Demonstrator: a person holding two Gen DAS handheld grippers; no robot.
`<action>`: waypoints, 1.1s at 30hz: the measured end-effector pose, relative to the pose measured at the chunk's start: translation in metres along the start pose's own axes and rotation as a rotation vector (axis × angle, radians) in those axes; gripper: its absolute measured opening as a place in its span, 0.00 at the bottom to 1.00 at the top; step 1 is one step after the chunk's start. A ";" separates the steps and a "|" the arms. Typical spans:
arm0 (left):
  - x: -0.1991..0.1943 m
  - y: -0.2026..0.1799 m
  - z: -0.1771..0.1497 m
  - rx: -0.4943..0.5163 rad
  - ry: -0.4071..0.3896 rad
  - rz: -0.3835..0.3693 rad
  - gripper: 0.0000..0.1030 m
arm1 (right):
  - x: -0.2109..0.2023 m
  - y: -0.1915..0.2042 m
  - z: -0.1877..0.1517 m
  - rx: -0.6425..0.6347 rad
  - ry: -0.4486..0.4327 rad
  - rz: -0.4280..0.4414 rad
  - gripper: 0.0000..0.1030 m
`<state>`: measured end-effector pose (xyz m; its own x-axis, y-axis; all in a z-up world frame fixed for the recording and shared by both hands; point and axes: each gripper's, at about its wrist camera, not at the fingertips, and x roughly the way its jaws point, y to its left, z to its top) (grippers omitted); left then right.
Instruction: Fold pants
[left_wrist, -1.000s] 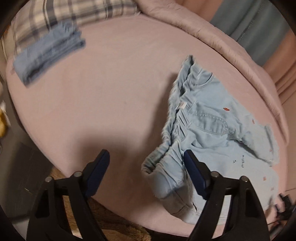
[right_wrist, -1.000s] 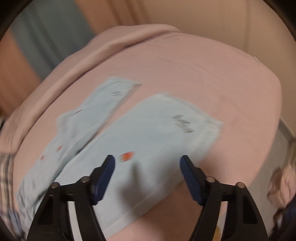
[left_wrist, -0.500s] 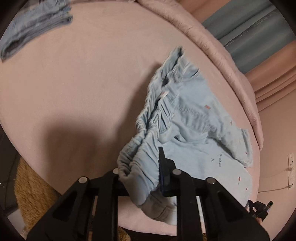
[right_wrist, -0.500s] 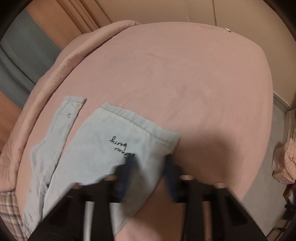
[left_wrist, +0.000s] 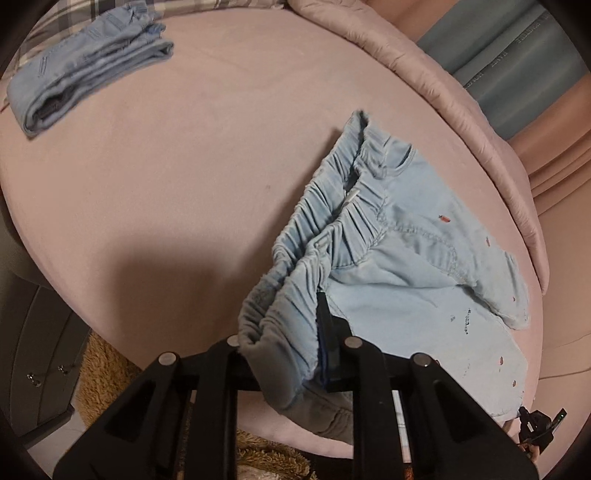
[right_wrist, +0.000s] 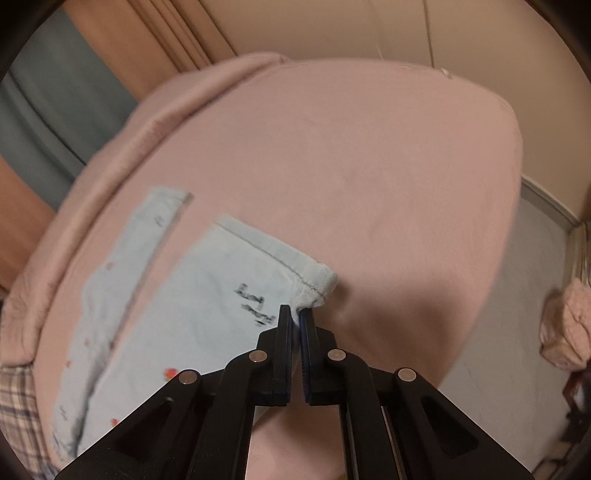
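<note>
The left gripper (left_wrist: 284, 332), a black two-finger tool with blue pads, has just closed its jaws on the gathered elastic waistband of the pale blue denim pants (left_wrist: 399, 266), which bunches up between them at the near corner. The rest of the pants lies spread over the round pink suede-like bed cover (left_wrist: 184, 177), its legs running off to the right near the padded pink rim. Well apart, at the upper left, a folded darker blue denim garment (left_wrist: 88, 66) rests beside a plaid cloth (left_wrist: 74, 18).
</note>
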<state>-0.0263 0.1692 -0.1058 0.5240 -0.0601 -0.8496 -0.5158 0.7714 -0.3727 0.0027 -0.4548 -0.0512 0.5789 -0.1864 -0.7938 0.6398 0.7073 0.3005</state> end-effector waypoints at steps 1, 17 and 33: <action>-0.004 -0.001 0.002 0.008 -0.012 0.003 0.19 | -0.004 0.000 -0.001 -0.002 -0.006 0.004 0.05; 0.026 -0.003 0.001 0.074 0.040 0.106 0.23 | 0.030 0.005 -0.004 -0.015 0.051 -0.071 0.05; -0.045 -0.044 0.016 0.105 -0.140 0.124 0.85 | -0.008 0.031 0.008 -0.080 -0.020 -0.120 0.60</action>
<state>-0.0167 0.1484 -0.0453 0.5539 0.1224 -0.8235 -0.5127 0.8295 -0.2215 0.0218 -0.4372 -0.0309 0.5113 -0.2858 -0.8105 0.6630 0.7312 0.1605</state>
